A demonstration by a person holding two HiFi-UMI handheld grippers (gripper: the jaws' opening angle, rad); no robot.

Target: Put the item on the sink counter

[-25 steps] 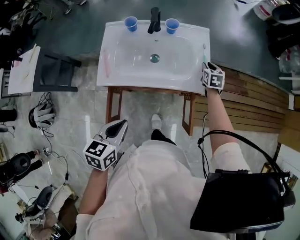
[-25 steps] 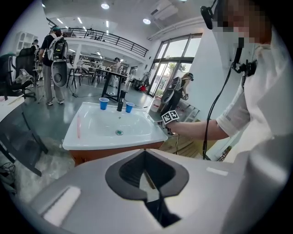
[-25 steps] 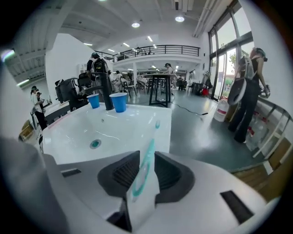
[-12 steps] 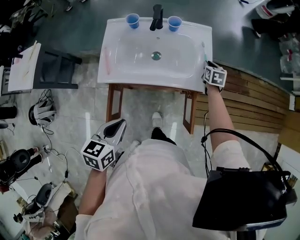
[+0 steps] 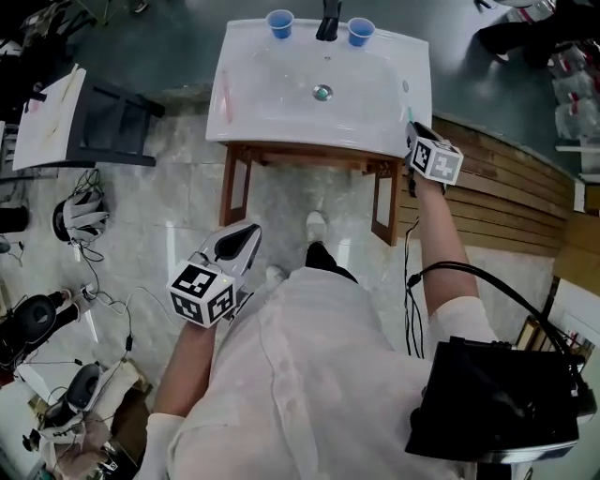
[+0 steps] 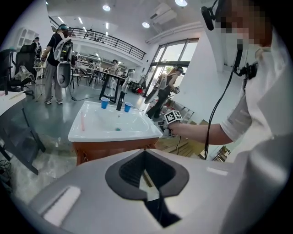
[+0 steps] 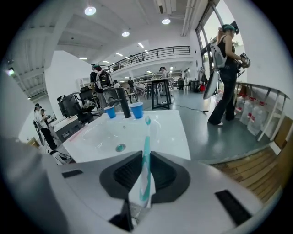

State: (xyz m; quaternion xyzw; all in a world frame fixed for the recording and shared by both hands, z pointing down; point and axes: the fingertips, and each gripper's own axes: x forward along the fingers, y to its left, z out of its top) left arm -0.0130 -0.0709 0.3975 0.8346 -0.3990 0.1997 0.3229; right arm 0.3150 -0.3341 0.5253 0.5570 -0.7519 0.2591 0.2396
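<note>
Our right claw (image 7: 145, 158) is clamped on the toothbrush (image 7: 146, 137) handle, its brush pointing up-frame along the tabletop's (image 7: 176, 135) right rim.

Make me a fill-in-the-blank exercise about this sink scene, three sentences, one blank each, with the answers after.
1. The right gripper grips a teal ____ between its fingers.
2. Two ____ cups flank the black faucet at the back of the white sink.
3. The left gripper, low beside the person's body with its fingers together, holds ____.

Missing words: toothbrush; blue; nothing.
</note>
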